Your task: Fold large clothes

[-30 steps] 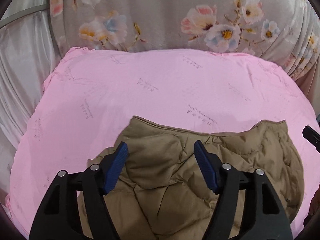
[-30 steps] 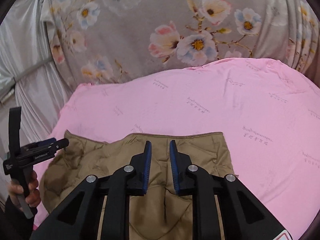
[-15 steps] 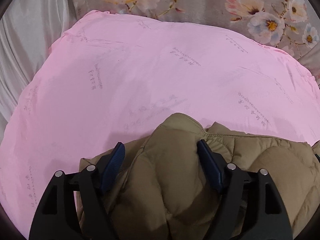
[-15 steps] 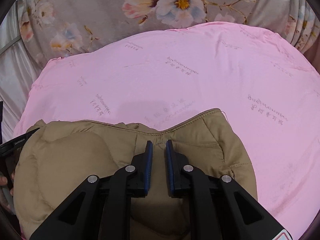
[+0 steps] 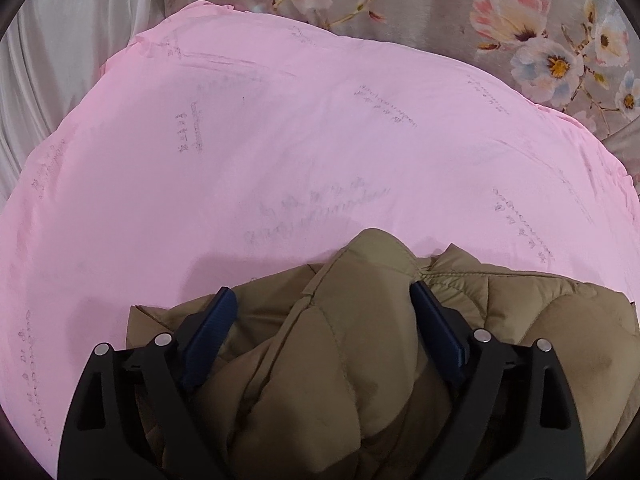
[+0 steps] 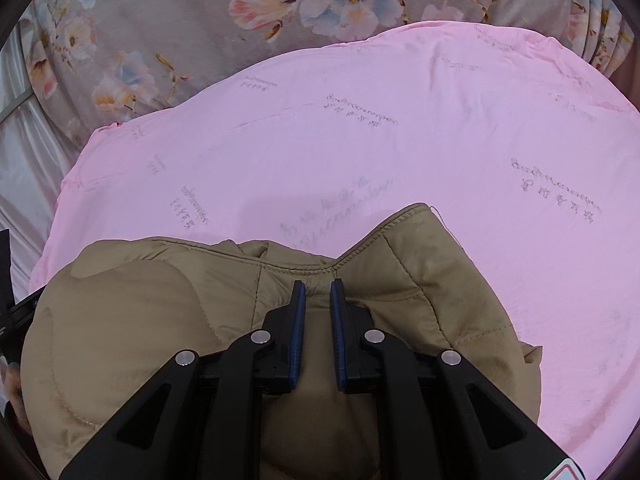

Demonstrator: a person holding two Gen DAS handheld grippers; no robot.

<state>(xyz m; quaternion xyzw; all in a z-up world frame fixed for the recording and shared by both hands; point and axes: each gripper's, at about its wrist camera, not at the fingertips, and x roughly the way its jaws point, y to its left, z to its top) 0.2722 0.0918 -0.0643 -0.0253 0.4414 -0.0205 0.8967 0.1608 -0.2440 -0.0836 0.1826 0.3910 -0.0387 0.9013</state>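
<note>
A tan quilted puffer jacket (image 5: 360, 360) lies bunched on the pink sheet (image 5: 280, 152) at the near edge. My left gripper (image 5: 324, 296) is wide open, and a puffy fold of the jacket bulges up between its blue-padded fingers (image 5: 212, 328). In the right wrist view the jacket (image 6: 140, 320) fills the lower frame. My right gripper (image 6: 318, 284) is shut on the jacket just behind its stitched hem (image 6: 360, 252). The jacket's lower part is hidden under both grippers.
A grey floral fabric (image 6: 200, 20) lies beyond the pink sheet's far edge. White satin cloth (image 5: 60, 60) lies to the left. The other gripper's black body (image 6: 8, 312) shows at the left edge of the right wrist view.
Both grippers have moved forward and tilted down over the sheet, carrying the jacket with them. The jacket has bunched up, and a fold now rises between the left fingers.
</note>
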